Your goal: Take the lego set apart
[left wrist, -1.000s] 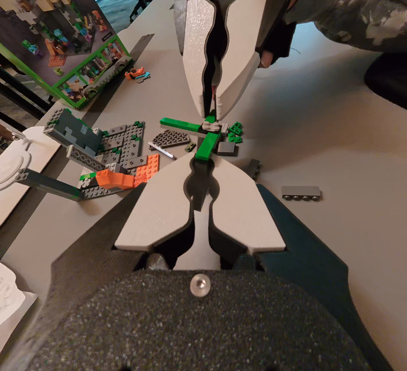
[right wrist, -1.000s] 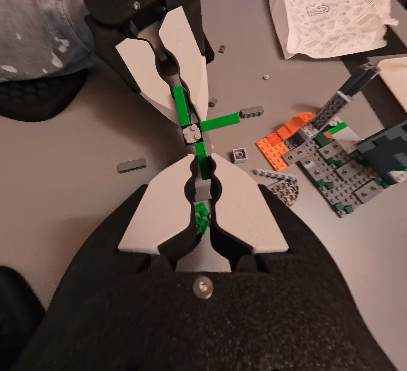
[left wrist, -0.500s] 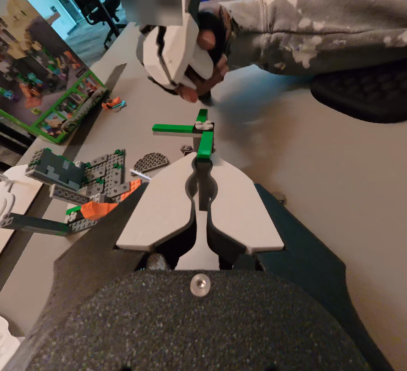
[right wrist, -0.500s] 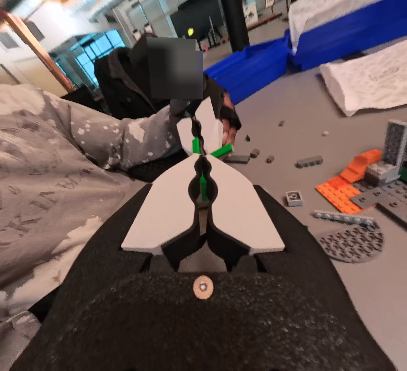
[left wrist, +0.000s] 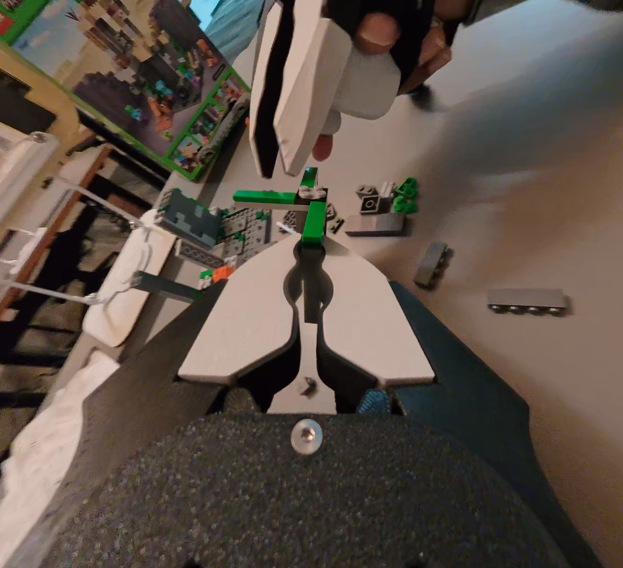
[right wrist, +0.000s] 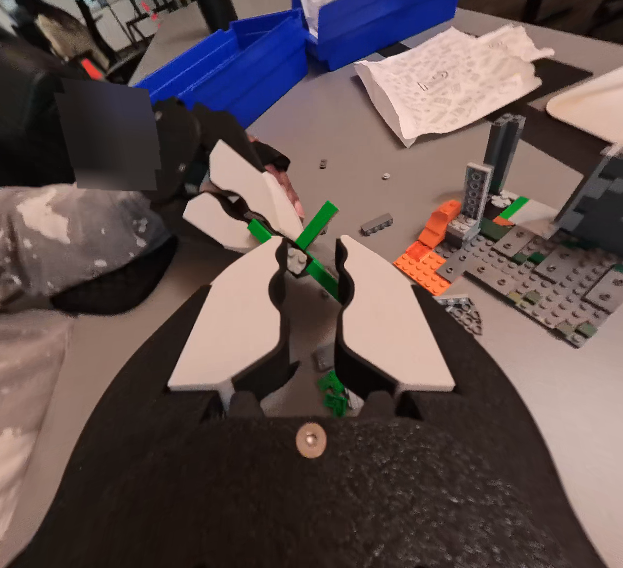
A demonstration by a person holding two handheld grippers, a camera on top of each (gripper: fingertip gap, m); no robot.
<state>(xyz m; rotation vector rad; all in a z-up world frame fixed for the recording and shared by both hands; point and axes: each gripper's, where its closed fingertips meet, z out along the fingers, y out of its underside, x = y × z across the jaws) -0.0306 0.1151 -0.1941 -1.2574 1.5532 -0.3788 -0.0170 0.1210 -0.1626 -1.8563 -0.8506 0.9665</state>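
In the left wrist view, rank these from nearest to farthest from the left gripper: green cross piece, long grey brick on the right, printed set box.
1. Green cross piece: held at the tips of the left gripper fingers, dead ahead.
2. Long grey brick: lying on the table to the right, studs facing the camera.
3. Printed set box: standing far off at the upper left.

Left gripper (left wrist: 312, 241) grips cross (left wrist: 305, 203) (green).
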